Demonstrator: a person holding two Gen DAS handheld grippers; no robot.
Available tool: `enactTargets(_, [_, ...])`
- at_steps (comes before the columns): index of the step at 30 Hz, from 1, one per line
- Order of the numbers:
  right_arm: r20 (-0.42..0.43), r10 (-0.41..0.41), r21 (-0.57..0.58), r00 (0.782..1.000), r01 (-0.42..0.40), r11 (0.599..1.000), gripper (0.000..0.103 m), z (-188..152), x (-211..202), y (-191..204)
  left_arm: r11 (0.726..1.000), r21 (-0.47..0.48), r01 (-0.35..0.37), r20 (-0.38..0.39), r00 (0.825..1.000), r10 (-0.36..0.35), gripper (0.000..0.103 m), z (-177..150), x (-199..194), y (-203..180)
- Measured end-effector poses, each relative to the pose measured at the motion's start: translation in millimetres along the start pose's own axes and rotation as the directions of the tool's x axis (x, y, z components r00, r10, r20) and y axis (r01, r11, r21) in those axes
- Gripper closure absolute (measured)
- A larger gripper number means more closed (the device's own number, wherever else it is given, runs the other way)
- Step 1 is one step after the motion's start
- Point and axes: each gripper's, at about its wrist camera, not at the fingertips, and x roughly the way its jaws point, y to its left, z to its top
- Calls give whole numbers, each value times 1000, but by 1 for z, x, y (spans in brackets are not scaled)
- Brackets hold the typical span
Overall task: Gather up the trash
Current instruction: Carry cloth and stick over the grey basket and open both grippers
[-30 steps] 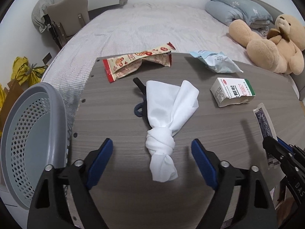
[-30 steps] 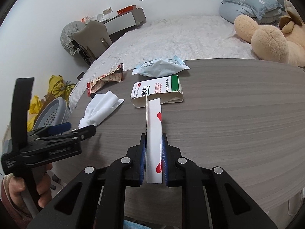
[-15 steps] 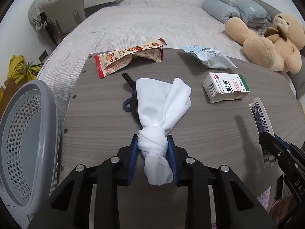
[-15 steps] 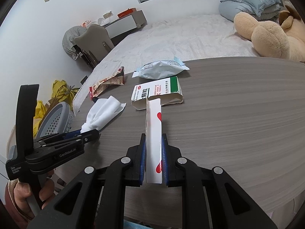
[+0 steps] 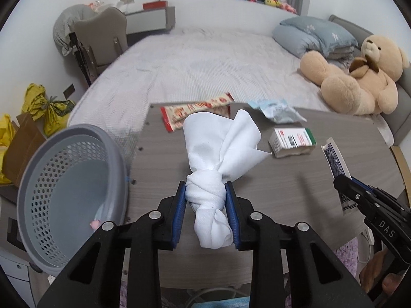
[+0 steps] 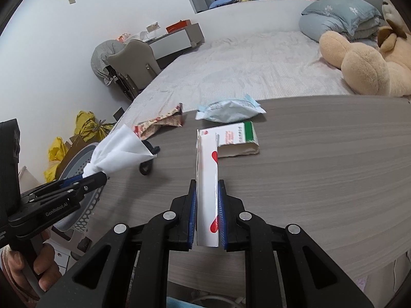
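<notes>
Left claw point(image 5: 205, 210) is clenched on a knotted white cloth bundle point(image 5: 218, 154), held above the table's point(image 5: 295, 192) left edge; right claw point(image 6: 207, 215) is clamped on a flat white-and-red card box point(image 6: 206, 179).

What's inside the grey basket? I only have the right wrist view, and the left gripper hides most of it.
Observer: The left wrist view looks into the basket. Only a small pink scrap shows at its bottom.
Operator: Where exactly is the cloth gripped?
Observer: The left gripper is shut on the knot of the white cloth, and the loose ends fan forward.
Operator: What's on the far face of my flat box?
Observer: The flat box in the right gripper shows a dark blue patterned face from that side.
</notes>
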Motion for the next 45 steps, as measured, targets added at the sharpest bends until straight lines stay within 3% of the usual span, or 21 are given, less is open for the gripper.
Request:
enactTargets(7, [17,40,-76,999,-39,996,88,17,2,43,996,-46,-75,110,991,80,74,6,-31,42])
enactTargets(13, [-11,110,-162,994,-110,981,88,27,22,98,984,-106,-144,120,980,156,74,-2,-37,89])
enactTargets(21, [-113,192,-268,975,-216,939,88,26,65,172,955,-211,-210,38,974,223,74,-23,-23,155])
enactTargets(28, [-208,248,-314,946,-305,899,88,23,106,226,933,-255,-252,-31,967,253,73,-36,-13,195])
enactTargets(37, [-299,257,-344,919,-355,869,88,13,142,262,910,-294,-293,-96,956,277,73,-45,-1,227])
enactTargets(45, [-307,264,-357,915,-367,859,88,14,151,273,903,-298,-308,-102,951,291,72,-44,-2,234])
